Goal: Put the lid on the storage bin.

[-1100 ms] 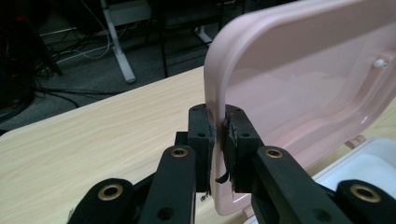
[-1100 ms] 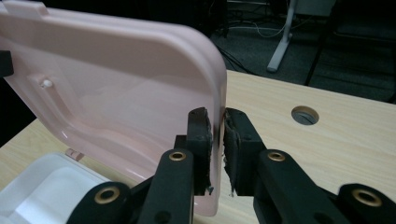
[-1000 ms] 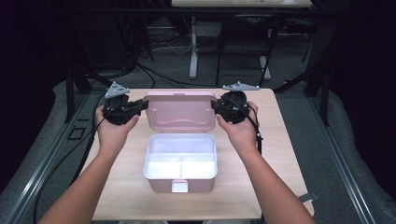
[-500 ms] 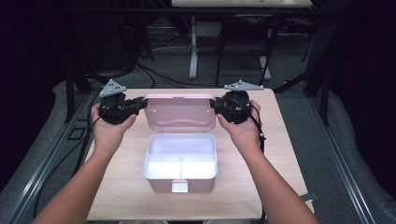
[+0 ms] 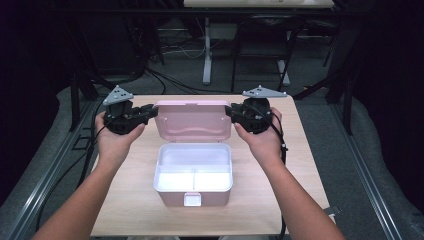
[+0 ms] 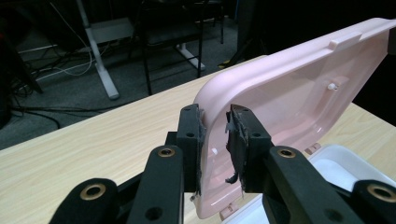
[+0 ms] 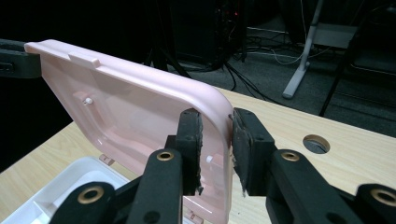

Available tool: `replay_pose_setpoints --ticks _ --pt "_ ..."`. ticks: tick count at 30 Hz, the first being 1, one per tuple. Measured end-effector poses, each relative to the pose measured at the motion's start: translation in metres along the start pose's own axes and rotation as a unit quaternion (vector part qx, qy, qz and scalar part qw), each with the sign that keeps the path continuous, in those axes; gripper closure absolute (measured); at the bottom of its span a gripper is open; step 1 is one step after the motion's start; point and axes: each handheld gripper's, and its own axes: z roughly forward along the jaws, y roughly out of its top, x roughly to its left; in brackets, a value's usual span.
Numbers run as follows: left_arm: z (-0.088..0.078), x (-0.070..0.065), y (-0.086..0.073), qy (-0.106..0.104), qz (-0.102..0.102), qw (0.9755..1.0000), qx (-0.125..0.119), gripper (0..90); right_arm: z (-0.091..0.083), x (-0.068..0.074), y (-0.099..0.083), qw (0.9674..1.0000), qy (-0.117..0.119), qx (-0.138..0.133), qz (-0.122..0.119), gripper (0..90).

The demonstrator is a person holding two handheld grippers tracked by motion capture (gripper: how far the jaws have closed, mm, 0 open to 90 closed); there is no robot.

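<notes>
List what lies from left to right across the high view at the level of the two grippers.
left gripper → pink lid, standing open → right gripper, all above the wooden table.

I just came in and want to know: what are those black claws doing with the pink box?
A person holds a claw in each hand at a wooden table. The pink lid of the box stands open and upright. The left claw sits around one side edge of the lid, the right claw around the other. Both claws have just been opening, so gaps show beside the rim; they seem to be letting go. The white inside of the box looks empty.
</notes>
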Motion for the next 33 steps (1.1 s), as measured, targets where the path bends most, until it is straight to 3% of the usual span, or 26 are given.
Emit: replay_pose_setpoints --ticks 33 --pt "-0.014 -0.006 -0.005 -0.022 0.011 0.9997 0.008 70.4 -0.013 0.004 -0.004 0.9997 0.021 0.004 -0.007 69.3"
